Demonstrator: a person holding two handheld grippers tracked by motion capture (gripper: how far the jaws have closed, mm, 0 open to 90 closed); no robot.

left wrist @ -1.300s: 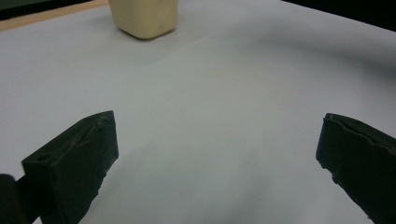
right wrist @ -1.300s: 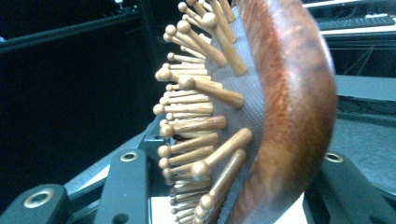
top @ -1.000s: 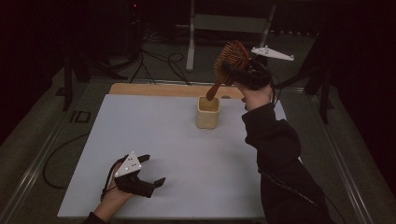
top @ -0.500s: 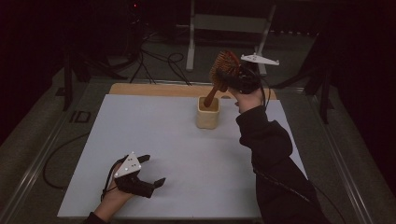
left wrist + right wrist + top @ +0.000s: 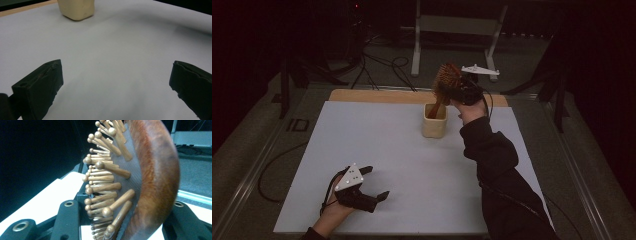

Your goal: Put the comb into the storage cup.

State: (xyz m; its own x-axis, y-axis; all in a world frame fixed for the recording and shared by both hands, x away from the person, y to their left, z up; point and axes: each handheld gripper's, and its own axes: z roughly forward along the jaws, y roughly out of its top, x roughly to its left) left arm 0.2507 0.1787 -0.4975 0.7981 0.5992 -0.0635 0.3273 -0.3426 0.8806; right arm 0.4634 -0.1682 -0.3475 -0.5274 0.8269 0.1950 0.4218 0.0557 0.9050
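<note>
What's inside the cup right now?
The hairbrush handle stands in the cup, its head clamped in the right gripper. The cup's wall hides its bottom.

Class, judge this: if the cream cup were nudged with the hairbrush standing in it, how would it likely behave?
The cream cup looks small and probably light, so it may slide. The hairbrush leans with its wide head well above the rim, so the cup seems apt to tip.

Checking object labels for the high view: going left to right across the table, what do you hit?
Left gripper, fingers open, resting at the near left → cream cup at the far middle → wooden hairbrush, handle down in the cup → right gripper, shut on the brush head.
</note>
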